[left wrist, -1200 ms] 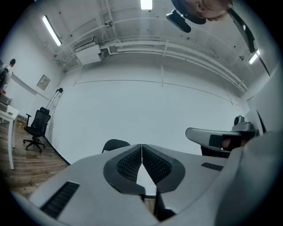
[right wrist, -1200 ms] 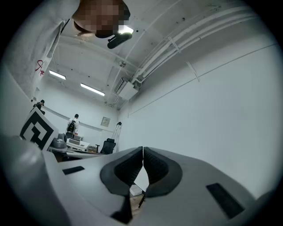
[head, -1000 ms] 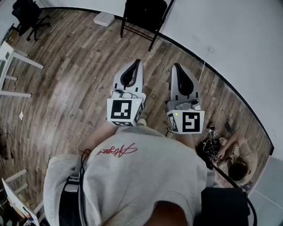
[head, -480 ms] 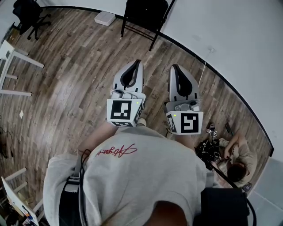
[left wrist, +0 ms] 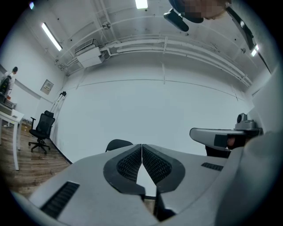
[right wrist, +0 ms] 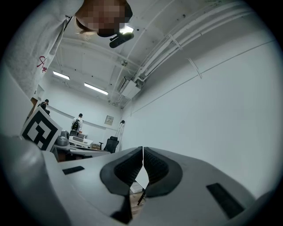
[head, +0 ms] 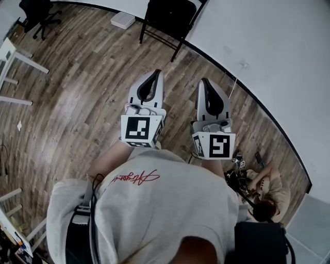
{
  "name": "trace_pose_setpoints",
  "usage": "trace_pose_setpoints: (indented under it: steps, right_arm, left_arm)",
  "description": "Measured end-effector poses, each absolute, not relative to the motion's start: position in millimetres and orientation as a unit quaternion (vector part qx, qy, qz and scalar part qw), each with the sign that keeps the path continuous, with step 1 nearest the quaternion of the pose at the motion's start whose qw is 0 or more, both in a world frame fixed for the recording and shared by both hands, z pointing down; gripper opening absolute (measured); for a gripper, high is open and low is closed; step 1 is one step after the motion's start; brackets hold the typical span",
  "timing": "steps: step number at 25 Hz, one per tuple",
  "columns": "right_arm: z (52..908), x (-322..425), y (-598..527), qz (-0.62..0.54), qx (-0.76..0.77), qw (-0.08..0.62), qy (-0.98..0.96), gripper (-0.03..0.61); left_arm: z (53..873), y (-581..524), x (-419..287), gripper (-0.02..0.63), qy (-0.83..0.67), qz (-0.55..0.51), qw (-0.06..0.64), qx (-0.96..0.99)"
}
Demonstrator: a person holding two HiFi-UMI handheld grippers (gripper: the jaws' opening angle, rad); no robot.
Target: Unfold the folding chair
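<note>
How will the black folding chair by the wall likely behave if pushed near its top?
The chair probably tips easily: it stands tall on thin legs. Its dark frame looks like rigid tube, so likely stiff. Its feet may slide on the smooth wood floor.

Wood-plank floor [head: 77,87] spreads out below, grey-brown boards with a soft sheen, and a plain white wall [head: 268,41] curves along its far edge. Over in the corner there's a black office chair [head: 35,11] on castors, and nearer in, a white table [head: 28,62] pokes its legs in from the left. A small white box [head: 122,20] lies on the floor right against the wall. Down at the right a person [head: 268,193] sits on the floor amid a tangle of cables. Up top, strip lights [left wrist: 51,36] glow on the white ceiling, pipes [left wrist: 185,44] run beneath it, an air-conditioning unit [left wrist: 89,56] hangs high, and a small framed picture [left wrist: 47,86] sits lower on the wall.
</note>
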State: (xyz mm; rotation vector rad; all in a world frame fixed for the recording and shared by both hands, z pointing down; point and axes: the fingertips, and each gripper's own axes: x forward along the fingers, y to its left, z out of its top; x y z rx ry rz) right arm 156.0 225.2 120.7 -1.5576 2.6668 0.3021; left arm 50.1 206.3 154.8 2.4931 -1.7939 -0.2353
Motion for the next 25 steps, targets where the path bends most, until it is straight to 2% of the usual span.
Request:
trace_pose_setpoints:
  steps: [11, 19, 25]
  right_arm:
    - [151, 167, 132, 0.089, -0.509, 0.002, 0.856, 0.020]
    - [163, 166, -58, 0.092, -0.522, -0.003, 0.848, 0.020]
    - [159, 171, -184, 0.080, -0.545, -0.003, 0.835, 0.020]
  left_arm:
    - [180, 110, 61, 0.017, -0.580, -0.076, 0.048, 0.810]
    - [188, -73, 70, 0.017, -0.527, -0.104, 0.052, 0.842]
    - [183, -210, 75, 0.017, -0.501, -0.071, 0.036, 0.862]
